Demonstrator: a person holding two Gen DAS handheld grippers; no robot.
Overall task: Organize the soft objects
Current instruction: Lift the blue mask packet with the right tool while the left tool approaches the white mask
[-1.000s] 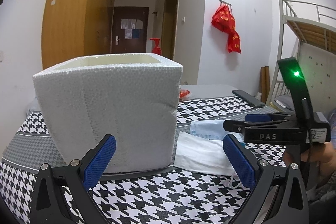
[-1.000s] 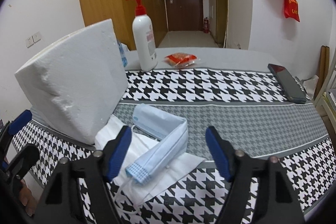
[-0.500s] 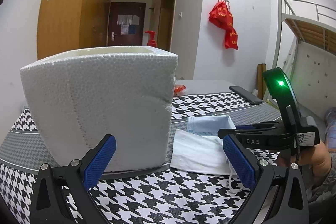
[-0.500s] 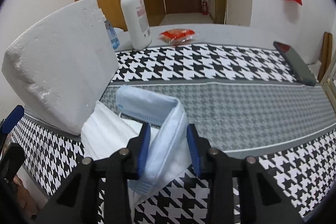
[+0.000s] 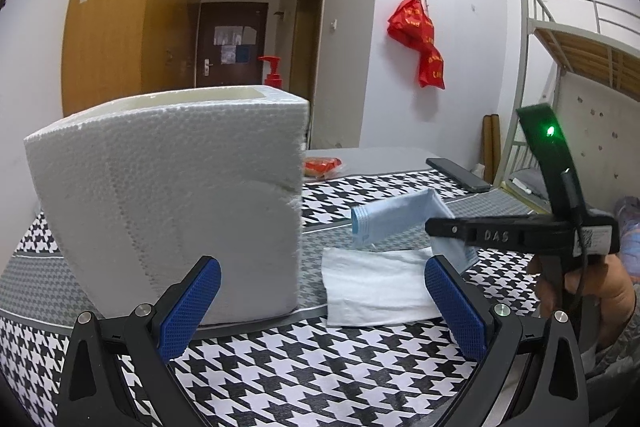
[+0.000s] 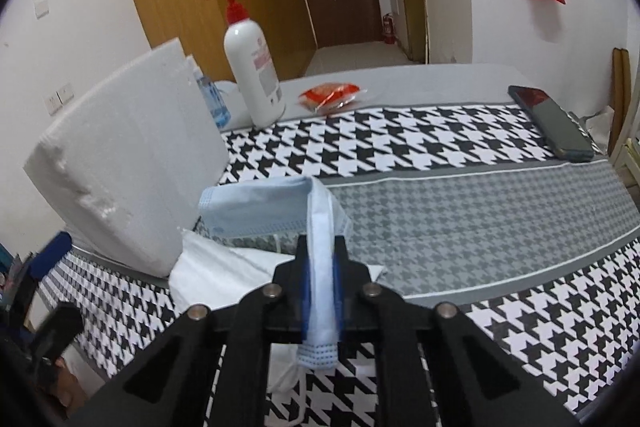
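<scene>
My right gripper [image 6: 321, 269] is clamped on the blue mask [image 6: 276, 205], which is lifted just off the white mask [image 5: 376, 281] lying on the cloth [image 6: 460, 211] beside the foam box [image 5: 168, 195]. My left gripper [image 5: 320, 301] hangs wide open with nothing between its fingers, near the box.

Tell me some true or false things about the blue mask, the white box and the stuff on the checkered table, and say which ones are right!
1. The right gripper is shut on the blue mask. True.
2. The left gripper is squeezing the foam box. False: its jaws stand open and hold nothing.
3. A white mask lies flat on the tablecloth beside the foam box. True.
4. The pump bottle has a green top. False: its top is red.
5. The dark phone lies inside the foam box. False: it lies on the tablecloth, far from the box.
</scene>
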